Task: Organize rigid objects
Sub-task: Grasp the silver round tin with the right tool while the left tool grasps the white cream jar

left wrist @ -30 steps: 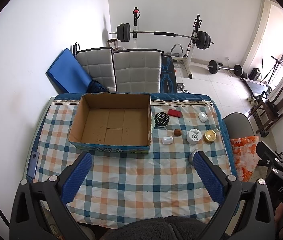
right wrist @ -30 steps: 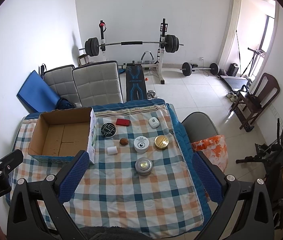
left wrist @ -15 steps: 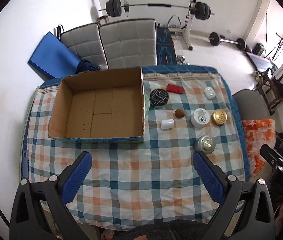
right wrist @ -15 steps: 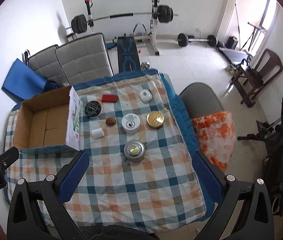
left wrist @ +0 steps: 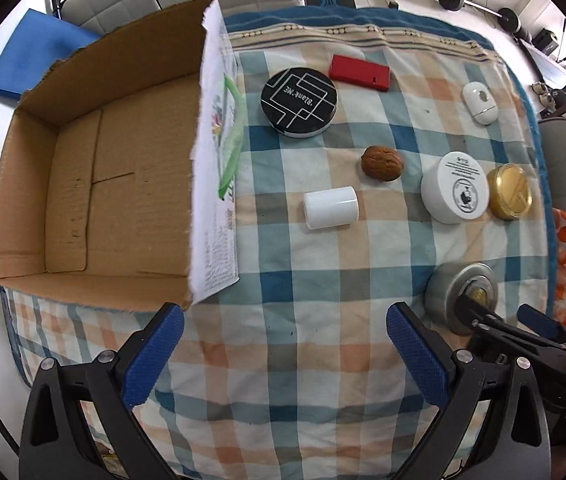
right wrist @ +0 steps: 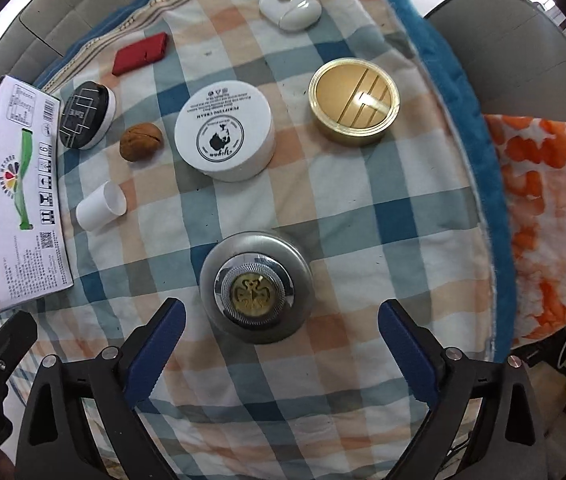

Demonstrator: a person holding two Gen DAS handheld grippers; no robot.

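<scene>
In the left wrist view, the left gripper point(left wrist: 283, 344) stands wide apart over bare checked tablecloth point(left wrist: 315, 264), holding nothing; the round silver tin with a gold emblem point(left wrist: 449, 294) lies off to its right, the open brown cardboard box point(left wrist: 95, 184) to its left. In the right wrist view, the right gripper point(right wrist: 281, 330) is nearer: this tin point(right wrist: 257, 286) sits on the cloth just ahead between its blue fingers point(right wrist: 155, 344), untouched, while the jaws are closing.

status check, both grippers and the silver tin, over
Left gripper open, empty. Right gripper closing, nothing between the jaws yet, silver tin just ahead. Cardboard box empty. Path clear.
</scene>
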